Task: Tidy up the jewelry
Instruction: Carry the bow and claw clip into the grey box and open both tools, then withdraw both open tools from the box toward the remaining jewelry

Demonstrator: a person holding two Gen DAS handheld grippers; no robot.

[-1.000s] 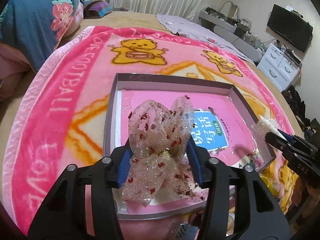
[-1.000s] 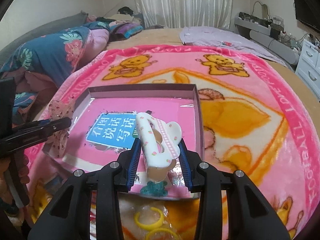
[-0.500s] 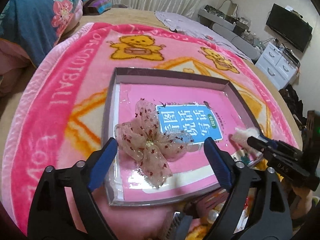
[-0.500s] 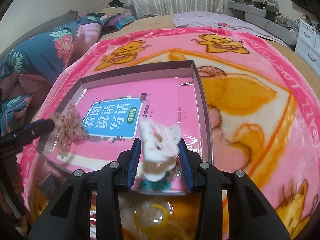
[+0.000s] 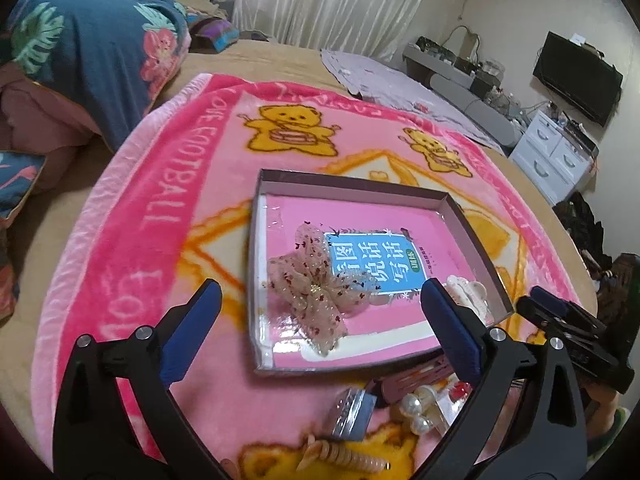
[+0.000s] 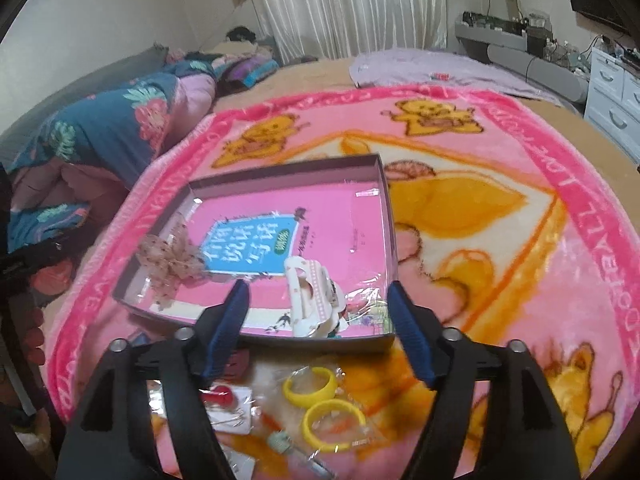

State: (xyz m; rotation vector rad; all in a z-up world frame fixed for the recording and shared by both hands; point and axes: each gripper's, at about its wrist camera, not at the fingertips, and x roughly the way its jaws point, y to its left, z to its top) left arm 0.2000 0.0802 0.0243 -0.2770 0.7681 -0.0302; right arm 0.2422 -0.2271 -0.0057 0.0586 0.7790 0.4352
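Sheer beige organza bow hair clip with red flecks (image 5: 316, 294) lies flat in the shallow grey cardboard box lid (image 5: 352, 186), near-left corner, half over the blue label of the pink shrink-wrapped book lining it; white polka-dot claw hair clip with pink stripe (image 6: 314, 298) lies in the near-right corner, long axis running away from the camera, leaning toward the near wall. Both are dropped in. Left hand-held gripper (image 5: 320, 330): jaws just opened wide, bow ahead of them, untouched. Right hand-held gripper (image 6: 318, 330): jaws also just opened, claw clip between and ahead of them, pads clear. Next pieces sit on the pink teddy-bear fleece blanket (image 6: 500, 240) covering the bed, below both grippers, nearer than the box: two yellow plastic rings in clear wrap (image 6: 320, 400) under the right one, so right is closer; pearl hair piece (image 5: 420, 408) and beige spiral clip (image 5: 344, 456) under the left. That pile is partly hidden by gripper frames and cut off at the frame edge; wrapped items are hard to identify.
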